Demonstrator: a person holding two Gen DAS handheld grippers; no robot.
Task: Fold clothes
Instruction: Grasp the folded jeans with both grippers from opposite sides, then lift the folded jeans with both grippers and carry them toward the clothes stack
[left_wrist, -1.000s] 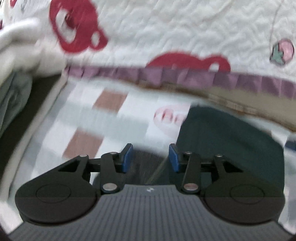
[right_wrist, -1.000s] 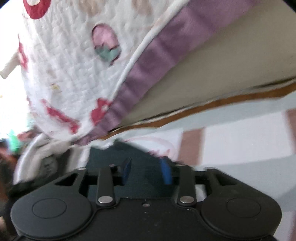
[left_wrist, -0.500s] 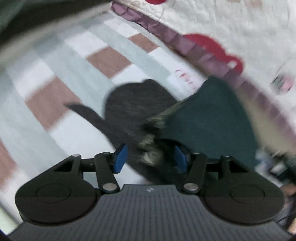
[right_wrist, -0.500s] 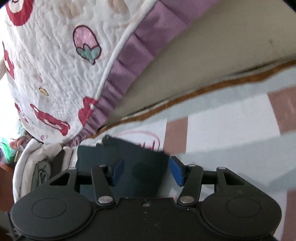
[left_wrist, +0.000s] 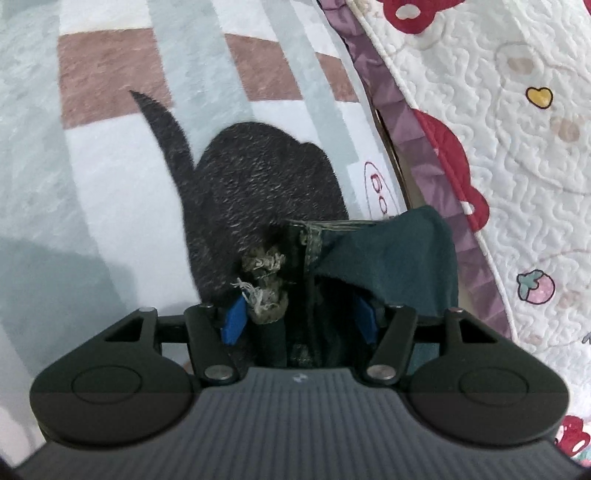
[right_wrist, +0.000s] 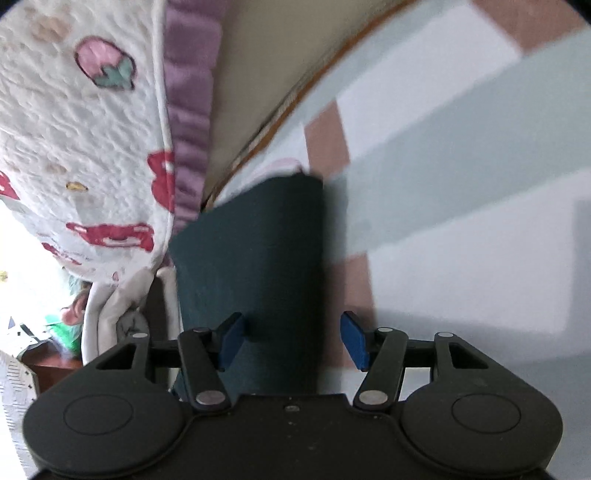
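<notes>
A dark teal garment (left_wrist: 388, 258) lies bunched on a checked mat (left_wrist: 110, 155), its seamed edge and a frayed, knotted cord (left_wrist: 264, 280) facing the left wrist camera. My left gripper (left_wrist: 299, 319) is open, and that edge and the cord sit between its blue pads. In the right wrist view the same garment (right_wrist: 258, 251) stretches away as a long flat strip. My right gripper (right_wrist: 293, 339) is open over the strip's near end; its left pad is over the cloth and its right pad just beyond the cloth's edge. Whether either gripper touches the cloth is hidden.
A white quilt (left_wrist: 517, 129) with red and strawberry prints and a purple frill hangs beside the garment; it shows again as the quilt (right_wrist: 74, 147). A dark grey cat-shaped patch (left_wrist: 258, 177) marks the mat. A pale fabric bundle (right_wrist: 107, 314) lies at the left.
The left gripper has swung down and closed in on the garment, so its edge and cord now sit between the pads. The right gripper has moved over the strip and its jaws stand wider.
</notes>
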